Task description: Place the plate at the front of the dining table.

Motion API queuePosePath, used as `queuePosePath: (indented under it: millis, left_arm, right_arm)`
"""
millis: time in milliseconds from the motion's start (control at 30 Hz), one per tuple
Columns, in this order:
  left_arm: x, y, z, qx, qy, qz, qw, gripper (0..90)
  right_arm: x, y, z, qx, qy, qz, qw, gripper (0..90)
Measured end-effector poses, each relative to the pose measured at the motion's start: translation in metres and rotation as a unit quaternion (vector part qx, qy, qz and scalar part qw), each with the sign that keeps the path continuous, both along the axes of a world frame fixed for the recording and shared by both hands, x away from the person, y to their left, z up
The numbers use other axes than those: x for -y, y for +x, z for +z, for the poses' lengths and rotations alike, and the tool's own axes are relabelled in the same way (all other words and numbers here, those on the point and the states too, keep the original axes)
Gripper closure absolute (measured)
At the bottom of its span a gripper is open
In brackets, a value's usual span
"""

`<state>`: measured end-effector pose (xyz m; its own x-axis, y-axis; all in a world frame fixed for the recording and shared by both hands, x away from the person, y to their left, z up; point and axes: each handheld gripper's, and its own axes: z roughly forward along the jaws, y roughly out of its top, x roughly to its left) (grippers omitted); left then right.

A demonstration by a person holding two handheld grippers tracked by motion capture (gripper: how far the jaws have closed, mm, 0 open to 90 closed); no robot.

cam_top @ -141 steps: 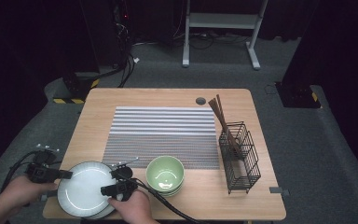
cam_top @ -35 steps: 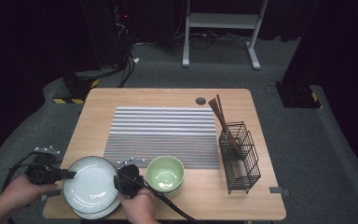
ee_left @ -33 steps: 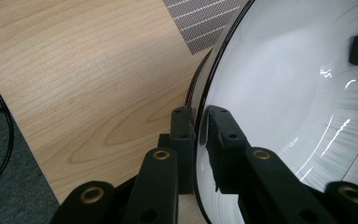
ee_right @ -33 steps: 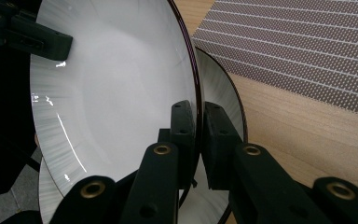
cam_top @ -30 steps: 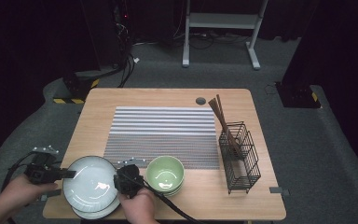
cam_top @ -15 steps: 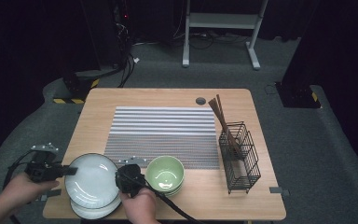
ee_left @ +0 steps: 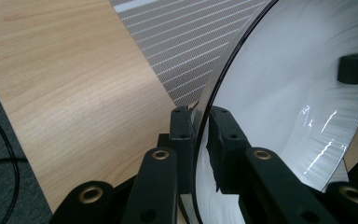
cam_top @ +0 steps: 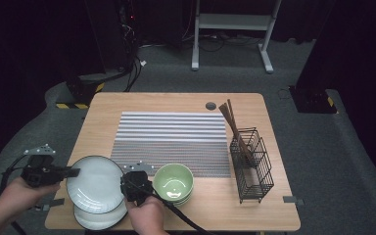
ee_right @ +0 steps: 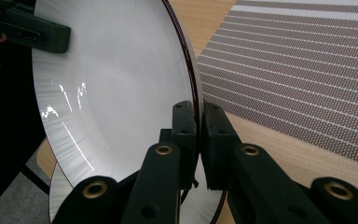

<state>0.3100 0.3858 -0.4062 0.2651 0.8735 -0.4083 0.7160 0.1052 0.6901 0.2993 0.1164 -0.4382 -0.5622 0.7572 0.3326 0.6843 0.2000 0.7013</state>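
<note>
The left claw (ee_left: 201, 135) is clenched on the left rim of a white plate (cam_top: 95, 183), the dark edge being pinched between its two black jaws in the left gripper view. The opposite rim of the same plate (ee_right: 116, 93) is gripped by the right claw (ee_right: 198, 126), whose jaws are likewise closed on the edge in the right gripper view. In the high view the left claw (cam_top: 73, 172) is seen at the plate's left side and the right claw (cam_top: 126, 186) at its right side, each carried by a hand entering from the bottom. The plate is held tilted, just above a second plate (cam_top: 100, 219) that lies on the tabletop (cam_top: 103, 112) at the near left corner. Just beside the right claw a green bowl (cam_top: 174, 182) is stacked on other bowls. A striped mat (cam_top: 171, 142) is spread across the middle of the tabletop, just beyond the plates and bowl. At the right a black wire rack (cam_top: 252, 164) stands upright, and brown chopsticks (cam_top: 232, 122) lean in it. A small dark round cap (cam_top: 210, 105) is set into the far edge.
</note>
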Motion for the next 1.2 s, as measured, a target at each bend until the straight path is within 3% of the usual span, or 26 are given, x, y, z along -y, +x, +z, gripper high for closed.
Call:
queuePosePath:
  millis: [267,333,567,633,833,1067,1200]
  left_arm:
    - [0.002,-0.003,0.014,0.019,-0.006,0.000,0.9998,80.0]
    - [0.004,-0.004,0.021,0.036,-0.010,0.004,0.9993,79.7]
    - [0.008,-0.007,0.032,0.062,-0.020,0.005,0.9979,80.1]
    - [0.010,-0.008,0.036,0.079,-0.021,0.007,0.9966,80.0]
    - [0.018,-0.008,0.046,0.098,-0.023,0.004,0.9949,80.4]
    - [0.031,-0.006,0.057,0.132,-0.026,0.001,0.9909,80.6]
    - [0.038,-0.003,0.061,0.139,-0.026,-0.001,0.9899,80.7]
  right_arm:
    - [0.003,-0.002,0.016,0.016,0.003,0.003,0.9999,84.3]
    - [0.005,-0.002,0.023,0.023,0.002,0.007,0.9997,84.1]
    - [0.011,-0.002,0.035,0.045,0.000,0.007,0.9990,84.1]
    - [0.013,-0.002,0.037,0.051,0.000,0.007,0.9987,84.0]
    - [0.021,0.000,0.047,0.065,0.001,0.009,0.9978,84.1]
    - [0.033,0.004,0.058,0.090,0.004,0.005,0.9959,84.3]
    - [0.040,0.006,0.064,0.101,0.001,0.002,0.9949,84.2]
